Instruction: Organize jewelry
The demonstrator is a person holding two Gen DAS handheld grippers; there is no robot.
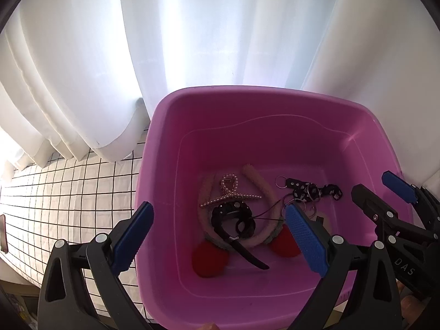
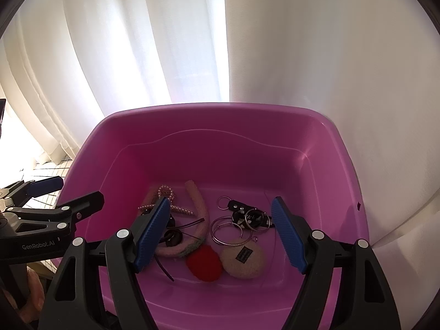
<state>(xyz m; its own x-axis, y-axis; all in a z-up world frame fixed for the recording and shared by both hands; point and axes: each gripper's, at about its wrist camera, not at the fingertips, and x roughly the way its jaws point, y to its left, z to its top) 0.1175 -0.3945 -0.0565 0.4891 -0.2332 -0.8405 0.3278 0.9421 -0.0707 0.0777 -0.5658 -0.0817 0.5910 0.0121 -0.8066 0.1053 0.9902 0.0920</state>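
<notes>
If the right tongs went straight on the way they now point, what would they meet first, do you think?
Probably the silver hoop rings in the pink tub, which lie between the open right tongs; depth is unclear, so the beige round pad might come first.

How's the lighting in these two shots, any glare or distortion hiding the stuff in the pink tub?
Left wrist view: backlit white curtain blows out, pink plastic tub interior stays dim. Right wrist view: same backlight, small glare streak on tub wall; fisheye bends both, but the contents stay readable.

Glossy smooth plastic tub (image 2: 316,143), fuzzy cloth headband (image 2: 198,200), shiny metal rings (image 2: 228,231), sheer curtain (image 1: 192,41)
</notes>
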